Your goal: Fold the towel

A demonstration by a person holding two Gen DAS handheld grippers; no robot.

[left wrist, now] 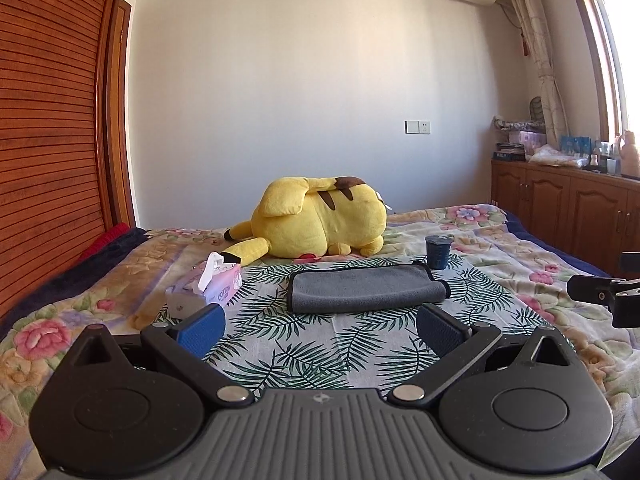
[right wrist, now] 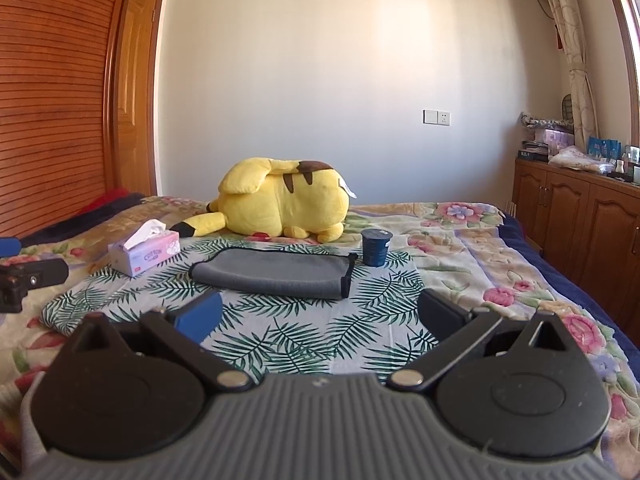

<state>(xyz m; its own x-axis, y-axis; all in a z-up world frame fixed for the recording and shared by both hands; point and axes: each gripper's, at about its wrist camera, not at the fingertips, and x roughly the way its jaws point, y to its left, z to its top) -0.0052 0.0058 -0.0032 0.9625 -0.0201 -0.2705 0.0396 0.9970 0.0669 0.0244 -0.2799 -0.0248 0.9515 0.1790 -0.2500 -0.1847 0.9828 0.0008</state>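
Bed carries folded grey towel on leaf-print cloth; left tongs and right tongs are spread, nothing pinched.

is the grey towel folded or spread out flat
Folded: the grey towel lies doubled on the leaf-print cloth, with a rounded fold along its near edge and stacked layers at its right end.

towel on leaf cloth | tissue box left | cup right-behind | plush behind
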